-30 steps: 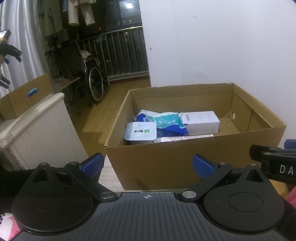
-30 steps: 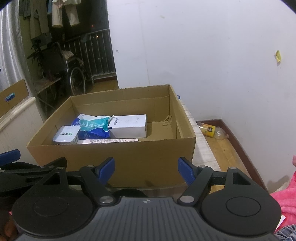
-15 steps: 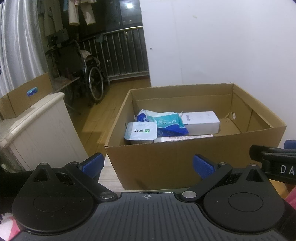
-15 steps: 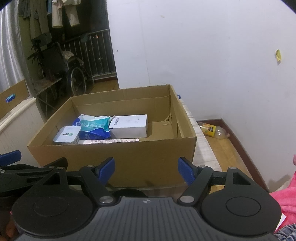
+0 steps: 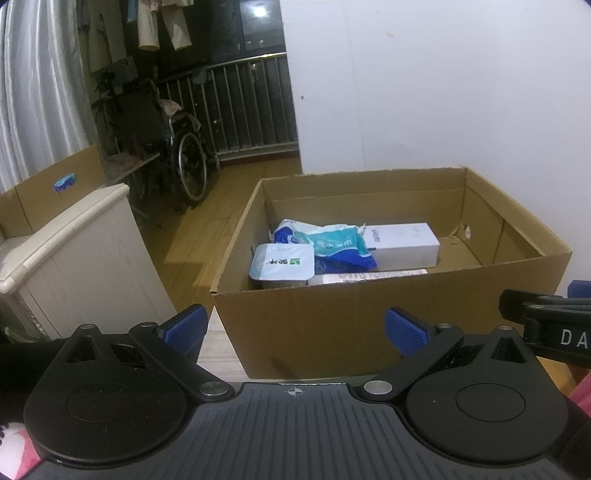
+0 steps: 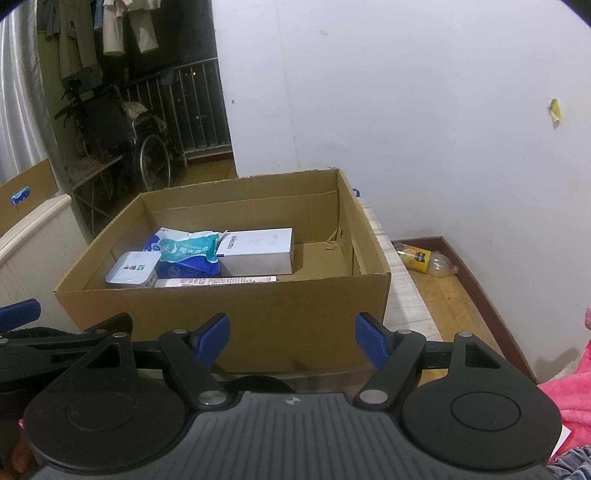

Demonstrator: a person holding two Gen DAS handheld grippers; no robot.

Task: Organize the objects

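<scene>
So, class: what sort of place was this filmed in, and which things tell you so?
Most likely a lived-in home, near a balcony or storage corner: clothes hang above a folded wheelchair, and a cardboard box holds household packets.

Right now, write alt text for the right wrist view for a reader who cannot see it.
An open cardboard box holds a white box, a teal and blue packet, a small sealed tub and a long flat pack. The right tongs stand open and empty before it. A plastic bottle lies on the floor by the wall.
</scene>
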